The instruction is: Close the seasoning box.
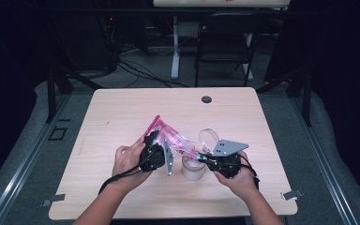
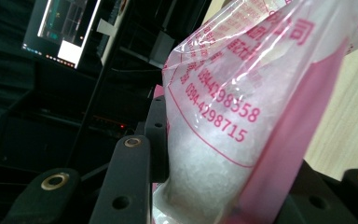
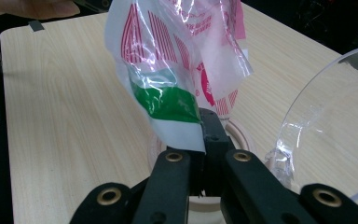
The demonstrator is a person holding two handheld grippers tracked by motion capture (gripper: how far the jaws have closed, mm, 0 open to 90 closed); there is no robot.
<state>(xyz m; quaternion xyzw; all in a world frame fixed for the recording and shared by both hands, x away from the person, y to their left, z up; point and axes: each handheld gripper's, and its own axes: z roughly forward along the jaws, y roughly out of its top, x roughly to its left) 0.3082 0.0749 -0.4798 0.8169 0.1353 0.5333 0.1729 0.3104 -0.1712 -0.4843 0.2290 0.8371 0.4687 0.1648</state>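
A clear plastic bag (image 1: 172, 138) with pink print and white granules hangs tilted above the table between both grippers. My left gripper (image 1: 155, 137) is shut on its fat upper part. In the left gripper view the bag (image 2: 223, 116) fills the gap between the jaws of my left gripper (image 2: 214, 196). My right gripper (image 1: 200, 157) is shut on the bag's lower corner. The right gripper view shows that gripper (image 3: 206, 151) pinching the white and green edge of the bag (image 3: 177, 60) just above a white round jar (image 3: 235, 133). The jar (image 1: 192, 170) stands open on the table under the bag's low end.
A clear round lid (image 1: 208, 137) stands on edge just behind the jar, and it shows as lid (image 3: 326, 116) close to my right gripper. The light wooden table (image 1: 122, 112) has a small dark hole (image 1: 206, 99) near its far edge. A black chair (image 1: 225, 42) stands beyond.
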